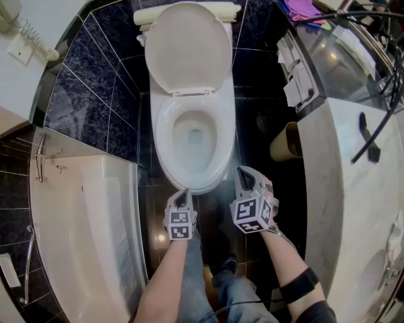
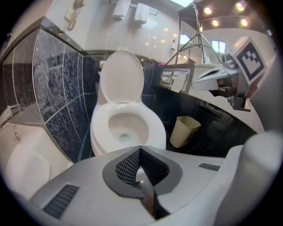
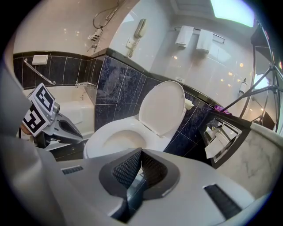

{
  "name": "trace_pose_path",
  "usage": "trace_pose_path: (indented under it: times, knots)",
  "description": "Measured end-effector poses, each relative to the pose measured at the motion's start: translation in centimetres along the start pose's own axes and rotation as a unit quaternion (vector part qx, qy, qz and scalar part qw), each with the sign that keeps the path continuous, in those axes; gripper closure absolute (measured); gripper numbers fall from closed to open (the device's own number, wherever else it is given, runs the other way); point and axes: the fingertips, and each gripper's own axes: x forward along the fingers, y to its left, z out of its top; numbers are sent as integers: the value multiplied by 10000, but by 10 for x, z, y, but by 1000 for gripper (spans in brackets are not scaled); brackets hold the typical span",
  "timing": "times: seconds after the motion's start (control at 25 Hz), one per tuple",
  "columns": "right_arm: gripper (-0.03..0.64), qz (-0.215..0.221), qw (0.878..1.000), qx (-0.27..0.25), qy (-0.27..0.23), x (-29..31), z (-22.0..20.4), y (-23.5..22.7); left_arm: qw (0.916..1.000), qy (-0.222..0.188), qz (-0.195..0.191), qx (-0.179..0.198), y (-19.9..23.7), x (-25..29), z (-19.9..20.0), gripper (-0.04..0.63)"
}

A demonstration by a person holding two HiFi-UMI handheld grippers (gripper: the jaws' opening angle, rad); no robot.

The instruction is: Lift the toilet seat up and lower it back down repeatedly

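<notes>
Both grippers have their jaws pressed together with nothing between them. The left gripper [image 1: 182,195] hangs just before the front edge of the white ceramic toilet bowl [image 1: 165,148], and the right gripper [image 1: 242,173] sits just beside that bowl's front right.

The white oval plastic toilet seat [image 1: 188,47] stands raised off the bowl. It is hinged at the bowl's rear and leans back toward the white tank [image 1: 230,9]. Its long axis runs up from the hinge, and its underside faces the grippers. Neither gripper touches it. Whether a separate ring lies flat on the bowl's rim I cannot tell.

The bowl holds a small pool of water [image 1: 195,135] at its bottom. Right of the bowl, a beige tapered waste bin [image 1: 284,142] stands upright on the dark tiled floor [image 1: 249,120]; its contents do not show. A white bathtub [image 1: 88,221] lies left of the bowl.
</notes>
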Motion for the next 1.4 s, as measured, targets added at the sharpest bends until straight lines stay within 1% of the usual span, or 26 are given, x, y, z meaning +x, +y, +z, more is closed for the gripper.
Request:
trace_pose_path:
  times: [0.08, 0.2, 0.32, 0.4, 0.48, 0.56, 0.68, 0.76, 0.88, 1.04, 1.16, 1.28, 1.4]
  knots:
    - [600, 68, 9997, 215, -68, -18, 19, -2, 9999, -94, 71, 53, 0, -26, 30, 607]
    - [599, 153, 9977, 625, -233, -55, 59, -16, 9990, -316, 266, 173, 0, -73, 85, 607]
    - [600, 187, 9920, 1158, -458, -102, 110, -42, 9976, -515, 283, 376, -17, -133, 155, 607]
    - [600, 235, 9877, 1432, -581, -140, 141, -55, 9967, -626, 265, 442, -34, -178, 197, 607]
    - [600, 284, 9853, 1536, -699, -178, 169, -67, 9957, -759, 227, 486, -50, -220, 237, 607]
    - [600, 378, 9819, 1666, -821, -211, 194, -76, 9939, -927, 274, 535, -59, -254, 269, 607]
    - [600, 484, 9760, 1894, -954, -252, 219, -88, 9909, -1188, 282, 562, -74, -298, 312, 607]
    - [600, 451, 9759, 1869, -1031, -274, 229, -96, 9885, -1347, 268, 636, -84, -326, 337, 607]
    - [600, 419, 9752, 1835, -1167, -304, 242, -105, 9852, -1548, 279, 680, -93, -362, 363, 607]
    - [598, 379, 9738, 1804, -1330, -333, 257, -117, 9813, -1737, 262, 784, -98, -393, 384, 607]
    - [598, 334, 9755, 1702, -1350, -339, 256, -120, 9799, -1794, 230, 843, -101, -408, 387, 607]
    - [598, 291, 9784, 1494, -1401, -346, 262, -123, 9787, -1849, 224, 860, -104, -416, 386, 607]
    - [598, 347, 9782, 1479, -1415, -355, 270, -122, 9782, -1880, 199, 862, -108, -421, 381, 607]
